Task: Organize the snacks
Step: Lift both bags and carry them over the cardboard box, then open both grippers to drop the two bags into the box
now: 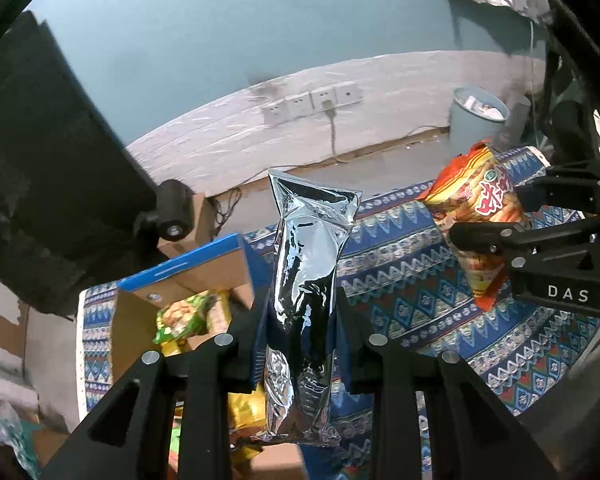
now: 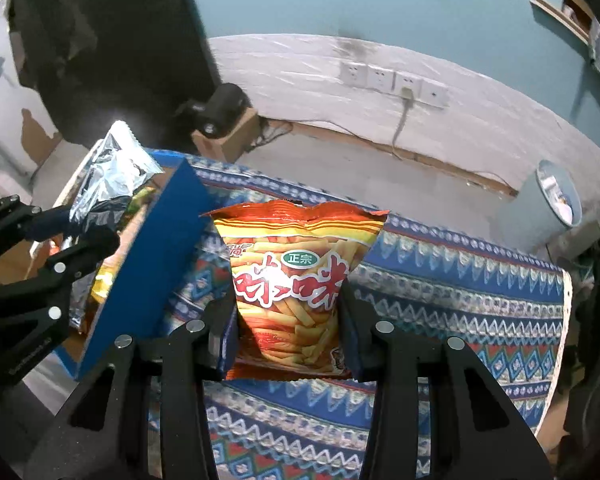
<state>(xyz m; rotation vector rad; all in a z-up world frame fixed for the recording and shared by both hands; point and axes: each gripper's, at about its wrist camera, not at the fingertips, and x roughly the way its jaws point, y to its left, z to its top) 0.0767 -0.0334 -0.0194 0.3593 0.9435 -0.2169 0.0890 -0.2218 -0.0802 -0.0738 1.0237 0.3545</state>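
Left wrist view: left gripper (image 1: 302, 320), jaws clamped on a crinkled silver foil snack pouch (image 1: 306, 280) standing upright between them, lifted clear; below and to its left an open cardboard box with blue outer walls (image 1: 204, 254) holding a green packet (image 1: 182, 318). Advice: keep the pinch firm, since foil looks slippery. Right wrist view: right gripper (image 2: 288, 336), partly closed on an orange-red bag of potato sticks (image 2: 296, 276), above a blue zigzag-patterned tablecloth (image 2: 460, 276); box just left. Beyond: teal wall, white wall sockets (image 2: 396, 80), grey bin (image 2: 548, 204).
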